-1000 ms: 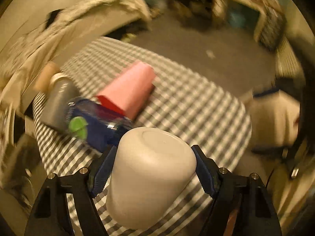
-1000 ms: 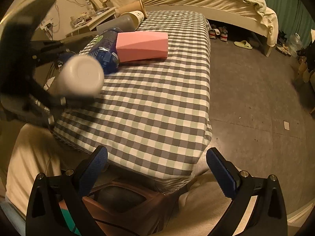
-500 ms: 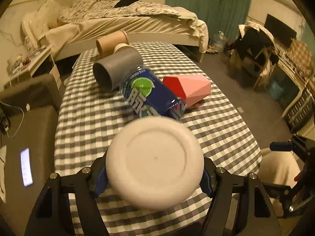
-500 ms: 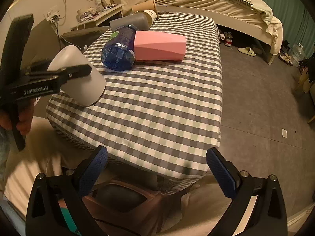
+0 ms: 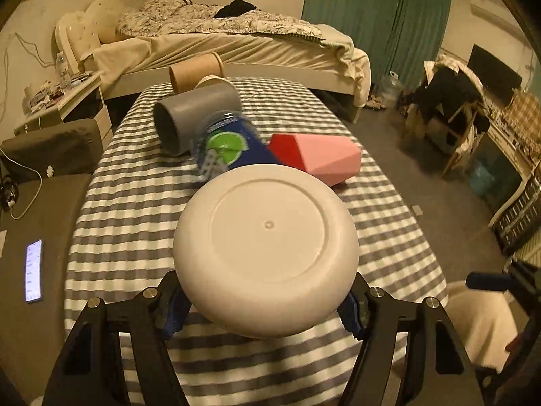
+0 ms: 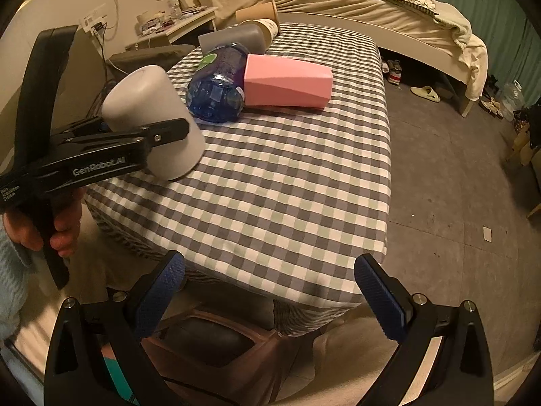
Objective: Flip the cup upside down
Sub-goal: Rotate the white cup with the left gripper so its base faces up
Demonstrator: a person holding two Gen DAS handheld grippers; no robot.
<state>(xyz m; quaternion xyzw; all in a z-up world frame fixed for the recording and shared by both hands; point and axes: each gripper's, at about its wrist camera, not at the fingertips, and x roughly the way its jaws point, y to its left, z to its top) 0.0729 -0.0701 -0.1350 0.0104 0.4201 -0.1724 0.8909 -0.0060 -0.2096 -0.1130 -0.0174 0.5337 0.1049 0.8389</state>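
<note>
A white cup (image 5: 267,250) is clamped between the fingers of my left gripper (image 5: 265,308), its flat base facing the left wrist camera. In the right wrist view the cup (image 6: 152,121) is tilted, base up and to the left, its rim low over the checked tablecloth (image 6: 287,176) near the table's left edge; whether the rim touches the cloth I cannot tell. My left gripper (image 6: 142,142) holds it by the sides. My right gripper (image 6: 270,294) is open and empty, off the near edge of the table.
A blue bottle (image 6: 216,84), a pink box (image 6: 287,81), a grey cup (image 6: 233,39) and a brown paper cup (image 6: 260,12) lie on their sides at the far part of the table. A bed (image 5: 219,44) stands behind. A lit phone (image 5: 33,270) lies on a dark seat to the left.
My left gripper has swung round with the cup, so its base turned up toward the camera. It has come lower over the cloth. The right gripper has stayed open and nearly still.
</note>
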